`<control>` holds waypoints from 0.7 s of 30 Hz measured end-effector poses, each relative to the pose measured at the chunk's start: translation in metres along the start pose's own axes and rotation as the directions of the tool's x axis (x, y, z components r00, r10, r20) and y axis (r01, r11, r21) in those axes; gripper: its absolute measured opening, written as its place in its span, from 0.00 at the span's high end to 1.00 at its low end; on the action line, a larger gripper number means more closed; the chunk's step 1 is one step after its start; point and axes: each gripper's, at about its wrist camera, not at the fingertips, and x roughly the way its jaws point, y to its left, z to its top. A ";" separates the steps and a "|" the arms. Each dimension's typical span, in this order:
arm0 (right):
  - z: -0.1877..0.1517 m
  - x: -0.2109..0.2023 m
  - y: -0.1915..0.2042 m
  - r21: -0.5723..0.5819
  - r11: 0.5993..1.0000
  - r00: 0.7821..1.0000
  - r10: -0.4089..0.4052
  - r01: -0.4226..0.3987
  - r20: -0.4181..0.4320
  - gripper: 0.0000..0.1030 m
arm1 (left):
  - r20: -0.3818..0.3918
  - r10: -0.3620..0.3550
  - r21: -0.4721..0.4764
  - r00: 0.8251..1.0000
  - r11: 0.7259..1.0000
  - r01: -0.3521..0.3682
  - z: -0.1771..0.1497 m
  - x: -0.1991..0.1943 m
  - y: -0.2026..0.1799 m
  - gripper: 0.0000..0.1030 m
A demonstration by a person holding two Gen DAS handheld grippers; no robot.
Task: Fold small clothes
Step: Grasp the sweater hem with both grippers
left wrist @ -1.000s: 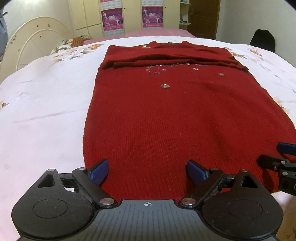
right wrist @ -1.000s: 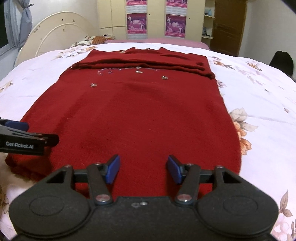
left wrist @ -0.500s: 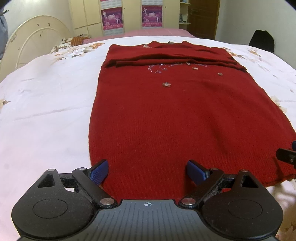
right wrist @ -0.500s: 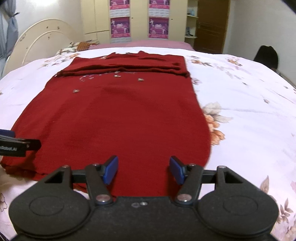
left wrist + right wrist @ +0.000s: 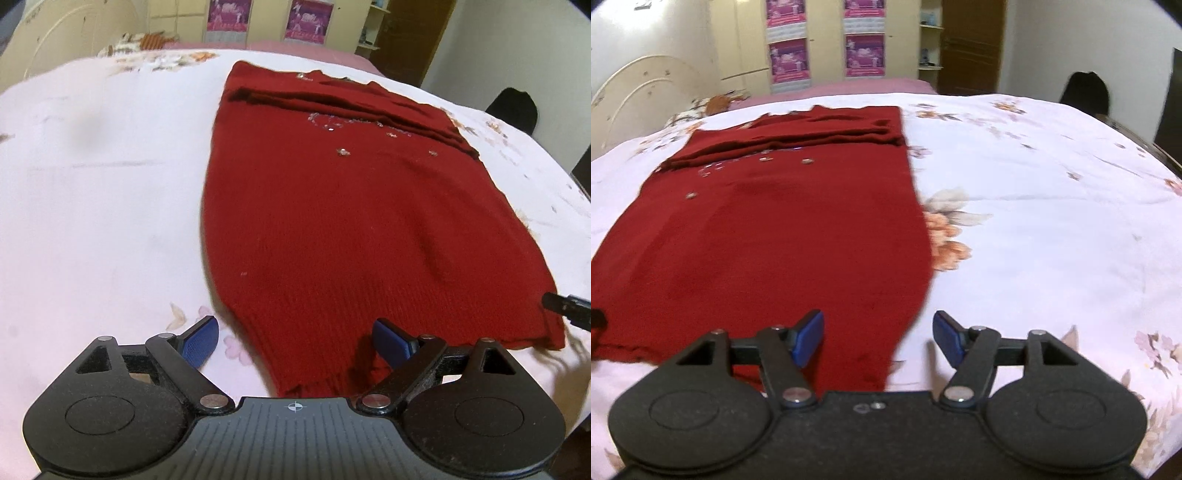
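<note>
Lying flat on a pale floral bedspread (image 5: 92, 221), a dark red knitted sweater (image 5: 351, 229) occupies the middle of both views, its hem nearest the cameras and its neckline farthest away; the sleeves (image 5: 820, 134) are folded across the chest in a band, with small shiny decorations (image 5: 341, 151) just below them. Left wrist view: the left gripper (image 5: 295, 341) stands wide apart above the near left corner of the hem, one blue pad (image 5: 201, 341) over bare bedspread and the other over the knit; nothing is clasped between them. At the right edge of that view a black tip of the right gripper (image 5: 565, 308) shows beside the opposite hem corner. Right wrist view: the right gripper (image 5: 877, 338) has its jaws parted, having just been opening further; the near right corner of the hem lies between them, the left pad (image 5: 809, 338) over the cloth and the right pad over the bedspread, neither pressing on the fabric. Background: cream wardrobe doors (image 5: 746, 40) bearing purple posters (image 5: 788, 59), a rounded headboard (image 5: 639, 96), a brown door (image 5: 973, 40); both views are slightly blurred.
</note>
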 end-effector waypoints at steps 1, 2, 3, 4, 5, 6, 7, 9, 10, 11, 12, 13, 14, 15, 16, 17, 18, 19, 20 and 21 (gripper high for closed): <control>0.000 0.003 -0.004 0.013 1.000 1.000 0.001 -0.001 -0.010 0.33 | -0.003 -0.005 -0.015 1.000 1.000 0.005 0.000 -0.001 0.003 0.12; 0.000 0.007 -0.007 0.028 1.000 1.000 0.007 -0.006 -0.031 0.32 | -0.001 0.000 -0.031 1.000 1.000 0.000 0.001 -0.003 0.005 0.12; -0.002 0.009 -0.011 0.041 0.999 0.999 0.015 -0.013 -0.042 0.33 | 0.002 0.002 -0.048 1.000 0.999 -0.002 0.001 -0.004 0.008 0.12; -0.002 0.011 -0.012 0.053 0.998 0.998 0.029 -0.027 -0.053 0.33 | 0.000 0.002 -0.064 1.000 0.998 -0.002 0.000 -0.004 0.012 0.12; -0.003 0.013 -0.014 0.063 0.997 0.997 0.047 -0.043 -0.064 0.37 | -0.008 -0.003 -0.079 1.000 0.997 0.003 0.001 -0.003 0.015 0.12; -0.003 0.015 -0.014 0.067 0.996 0.996 0.056 -0.052 -0.070 0.38 | -0.014 -0.010 -0.082 1.000 0.997 0.009 0.001 -0.002 0.016 0.12; -0.003 0.015 -0.013 0.065 0.996 0.996 0.062 -0.057 -0.071 0.39 | -0.017 -0.017 -0.086 1.000 0.996 0.015 0.002 -0.001 0.016 0.12; -0.001 0.016 -0.012 0.072 0.994 0.992 0.093 -0.087 -0.083 0.49 | -0.019 -0.036 -0.105 0.999 0.994 0.033 0.003 0.002 0.016 0.14; -0.001 0.015 -0.011 0.082 0.992 0.990 0.107 -0.100 -0.088 0.52 | -0.019 -0.053 -0.115 0.998 0.992 0.051 0.003 0.003 0.015 0.21; -0.001 0.015 -0.012 0.088 0.989 0.988 0.125 -0.116 -0.095 0.62 | -0.028 -0.073 -0.123 0.997 0.990 0.069 0.004 0.005 0.014 0.45; -0.001 0.015 -0.011 0.089 0.988 0.986 0.133 -0.124 -0.102 0.67 | -0.042 -0.087 -0.134 0.995 0.988 0.080 0.004 0.008 0.013 0.51; -0.001 0.014 -0.011 0.093 0.987 0.984 0.142 -0.133 -0.106 0.72 | -0.037 -0.093 -0.139 0.995 0.986 0.087 0.005 0.009 0.013 0.51; 0.001 0.014 -0.011 0.106 0.982 0.978 0.170 -0.158 -0.118 0.86 | -0.036 -0.097 -0.140 0.995 0.986 0.091 0.005 0.010 0.011 0.51; 0.001 0.015 -0.012 0.127 0.974 0.970 0.202 -0.186 -0.133 0.94 | -0.035 -0.103 -0.142 0.994 0.985 0.098 0.006 0.011 0.011 0.51; 0.002 0.016 -0.012 0.138 0.971 0.966 0.214 -0.195 -0.142 0.94 | -0.034 -0.115 -0.146 0.993 0.983 0.109 0.007 0.012 0.011 0.53; 0.002 0.016 -0.012 0.135 0.971 0.965 0.219 -0.200 -0.147 0.94 | -0.037 -0.140 -0.154 0.990 0.979 0.132 0.009 0.013 0.011 0.74; 0.004 0.016 -0.014 0.150 0.966 0.961 0.233 -0.211 -0.150 0.94 | -0.047 -0.161 -0.161 0.986 0.975 0.151 0.010 0.015 0.011 0.93; 0.006 0.016 -0.017 0.182 0.956 0.955 0.257 -0.229 -0.150 0.94 | -0.047 -0.173 -0.160 0.984 0.973 0.164 0.013 0.017 0.010 0.93; 0.008 0.017 -0.021 0.214 0.944 0.948 0.285 -0.251 -0.143 0.95 | -0.038 -0.176 -0.145 0.984 0.975 0.169 0.016 0.018 0.007 0.93; 0.012 0.016 -0.023 0.236 0.931 0.940 0.315 -0.279 -0.128 0.95 | -0.031 -0.179 -0.127 0.983 0.977 0.174 0.019 0.018 0.004 0.93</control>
